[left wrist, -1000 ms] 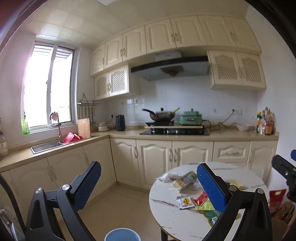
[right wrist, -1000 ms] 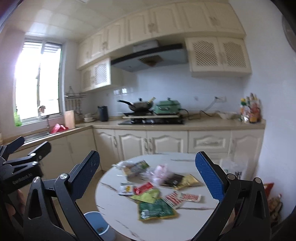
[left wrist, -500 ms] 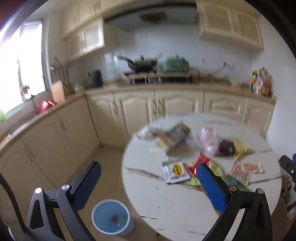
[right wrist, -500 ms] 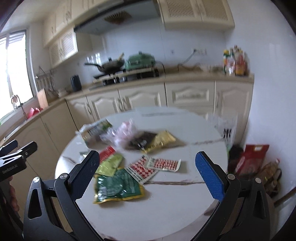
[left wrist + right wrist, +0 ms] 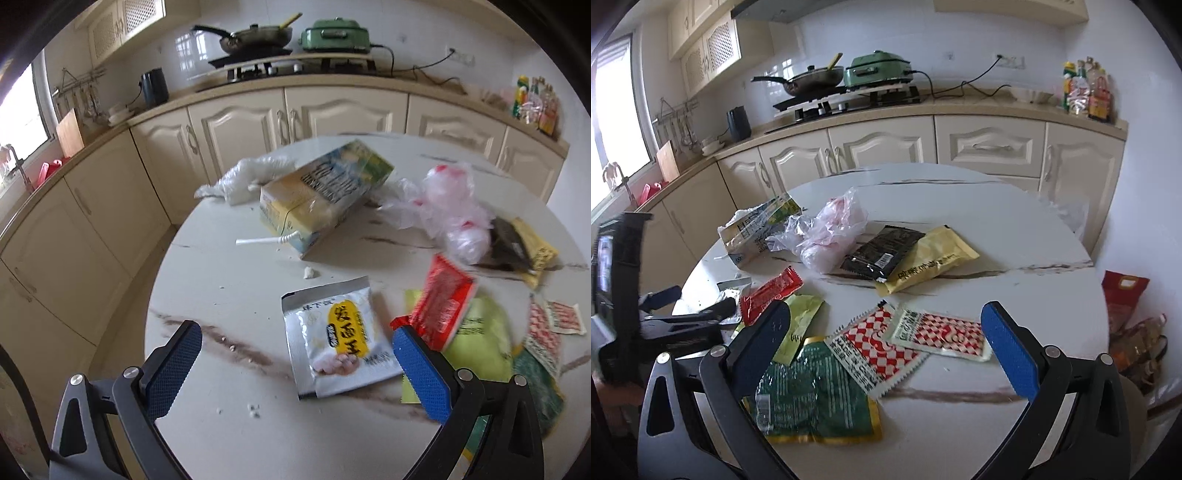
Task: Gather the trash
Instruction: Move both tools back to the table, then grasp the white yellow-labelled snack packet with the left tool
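Both grippers hang over the round marble table point(image 5: 229, 295) with their blue-padded fingers spread wide and nothing between them. The left gripper point(image 5: 295, 365) frames a silver sachet with a yellow label point(image 5: 340, 336) lying flat on the table; its right finger sits in front of a red packet point(image 5: 443, 302) and a lime-green packet point(image 5: 476, 336), though contact cannot be told. Farther across the table from the sachet lie a yellow drink carton point(image 5: 325, 192) on its side with a white straw point(image 5: 262, 241) by it, a crumpled clear bag point(image 5: 450, 210), and crumbs. The right gripper point(image 5: 882, 347) is held above two red-and-white checked sachets point(image 5: 916, 339), with a dark green packet point(image 5: 812, 398) partly behind its left finger. Beyond the checked sachets a black packet point(image 5: 886, 251) overlaps a yellow pouch point(image 5: 934, 258). The left gripper's black frame shows at the table's left edge.
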Demonstrator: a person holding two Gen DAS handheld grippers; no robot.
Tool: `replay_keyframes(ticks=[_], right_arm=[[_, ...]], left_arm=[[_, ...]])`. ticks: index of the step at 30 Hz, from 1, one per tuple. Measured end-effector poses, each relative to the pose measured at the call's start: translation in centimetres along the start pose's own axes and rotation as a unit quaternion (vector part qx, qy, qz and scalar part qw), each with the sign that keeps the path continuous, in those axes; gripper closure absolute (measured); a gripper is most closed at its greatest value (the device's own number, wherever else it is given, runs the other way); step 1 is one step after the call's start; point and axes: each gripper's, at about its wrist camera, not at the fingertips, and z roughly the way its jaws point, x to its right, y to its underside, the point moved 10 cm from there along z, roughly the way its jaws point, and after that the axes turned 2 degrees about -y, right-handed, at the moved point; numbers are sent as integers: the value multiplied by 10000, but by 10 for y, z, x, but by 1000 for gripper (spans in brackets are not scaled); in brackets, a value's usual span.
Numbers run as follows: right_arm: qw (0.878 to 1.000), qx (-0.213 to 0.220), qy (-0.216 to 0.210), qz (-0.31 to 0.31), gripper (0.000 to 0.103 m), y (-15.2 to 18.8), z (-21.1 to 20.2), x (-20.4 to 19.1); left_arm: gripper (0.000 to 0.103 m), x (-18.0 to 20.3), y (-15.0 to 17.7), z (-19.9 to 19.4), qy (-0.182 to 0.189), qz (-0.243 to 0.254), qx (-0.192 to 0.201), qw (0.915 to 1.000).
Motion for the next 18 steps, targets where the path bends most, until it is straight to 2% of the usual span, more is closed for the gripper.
replay_keyframes(ticks=[7,11,18], right_arm=[[9999,-60,-65,-110,0,-4,13,-10],[9998,-105,-82,-165,0,-3,17,-16],[9997,-118,-81,-203,0,-3,18,-23]], left_arm=[[1,-4,-11,41,204,-194,-170,9995],[1,-14,-14,40,265,-399,-57,9988],[2,-6,-10,49,369,-252,-191,9988]])
